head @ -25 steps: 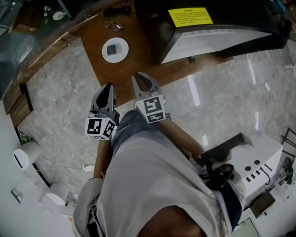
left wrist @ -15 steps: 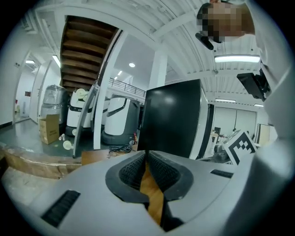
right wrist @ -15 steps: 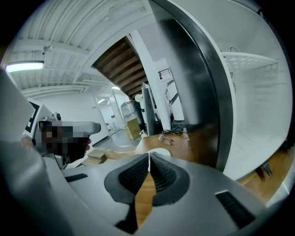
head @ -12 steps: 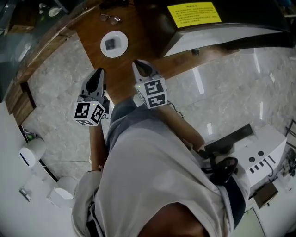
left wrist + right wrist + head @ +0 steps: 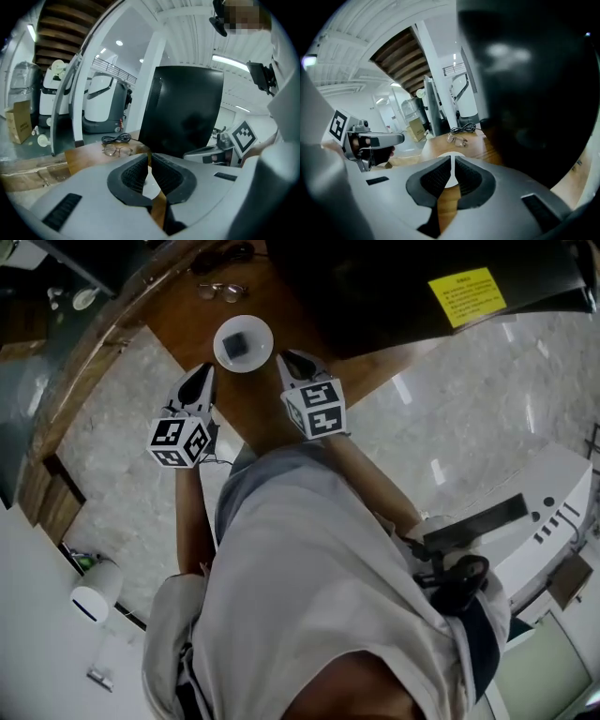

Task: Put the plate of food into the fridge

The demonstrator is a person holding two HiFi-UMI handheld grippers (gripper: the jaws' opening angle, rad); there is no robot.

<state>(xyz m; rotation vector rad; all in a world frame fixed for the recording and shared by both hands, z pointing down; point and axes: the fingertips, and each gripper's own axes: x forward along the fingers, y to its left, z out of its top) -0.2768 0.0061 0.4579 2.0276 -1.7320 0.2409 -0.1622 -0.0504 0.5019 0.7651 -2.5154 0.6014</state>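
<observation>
My left gripper [image 5: 149, 158] jaws are closed, pads together at the tips with only a thin slit lower down, nothing held. My right gripper [image 5: 452, 162] jaws are closed too, a narrow slit between the pads, nothing gripped. Through both slits I see a bit of the white plate [image 5: 450, 182] lying past the tips, also visible in the left gripper view [image 5: 151, 188]. From the head view the plate [image 5: 225, 351] sits on the brown wooden desk [image 5: 183, 324] with a small dark piece of food [image 5: 240, 343] in its middle. The left gripper [image 5: 202, 377] points at the plate's lower-left rim and the right gripper [image 5: 287, 359] is just beside its right rim; I can't tell if either touches it. The plate is between the two sets of tips, not lifted. Farther up the desk lie a pair of glasses [image 5: 222, 289] and, beyond them, a coiled black cable [image 5: 231, 256]. To the right of the plate stands the black fridge [image 5: 375, 287] with a yellow label [image 5: 467, 294] on top, and it fills most of the right gripper view [image 5: 534, 93]. The marker cube [image 5: 317, 409] rides on the right gripper. Grey marble floor [image 5: 122, 446] lies around the desk.
</observation>
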